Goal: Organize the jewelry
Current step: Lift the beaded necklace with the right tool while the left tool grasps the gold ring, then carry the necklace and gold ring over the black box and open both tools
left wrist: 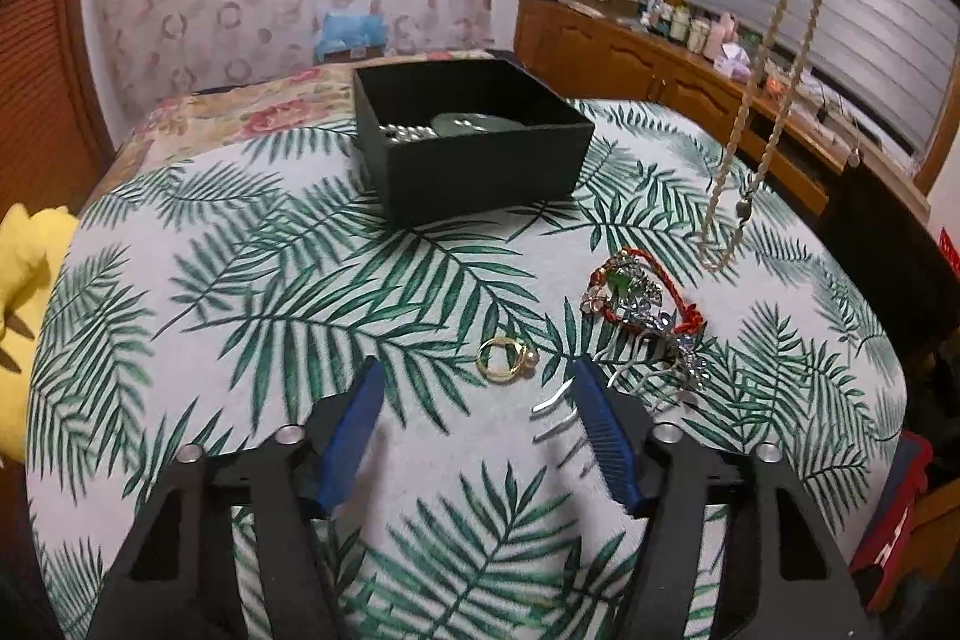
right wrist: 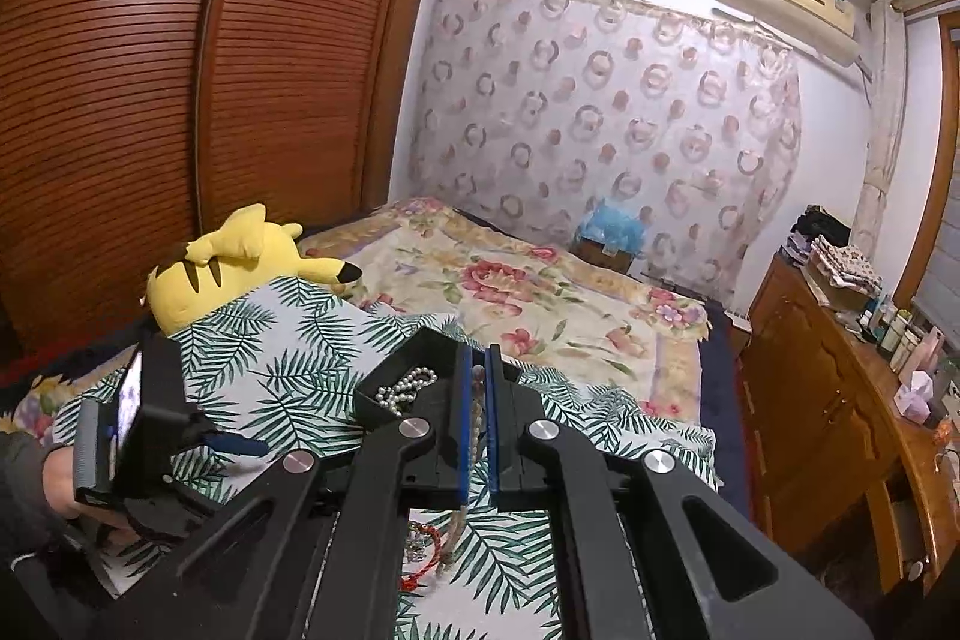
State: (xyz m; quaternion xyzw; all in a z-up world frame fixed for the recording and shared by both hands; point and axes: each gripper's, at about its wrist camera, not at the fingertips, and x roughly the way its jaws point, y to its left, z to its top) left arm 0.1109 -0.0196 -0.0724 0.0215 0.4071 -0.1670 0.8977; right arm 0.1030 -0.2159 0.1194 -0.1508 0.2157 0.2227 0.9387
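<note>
Left wrist view: leaf-print cloth [left wrist: 240,280] spread over a bed. Black open box [left wrist: 474,142] at centre back, pearls and a pale green disc inside. Left gripper [left wrist: 477,388] low over the cloth, blue fingers spread wide, holding nothing. Gold pearl ring [left wrist: 505,358] lying just ahead between the fingertips. Tangled heap of jewelry [left wrist: 642,310] with red cord to the right of it. Rope chain necklace [left wrist: 762,100] dangling from above at the right, lower loop touching the cloth.

Right wrist view: right gripper [right wrist: 478,376] raised above the box [right wrist: 420,400], blue pads closed on the rope chain necklace [right wrist: 474,436], which hangs limp below. Pearl strand [right wrist: 408,388] visible in the box.

Likely handling: chain light, floppy, prone to swinging and snagging the heap; pinch best kept near the top. Ring small, hard, slippery; best gripped across the band.
</note>
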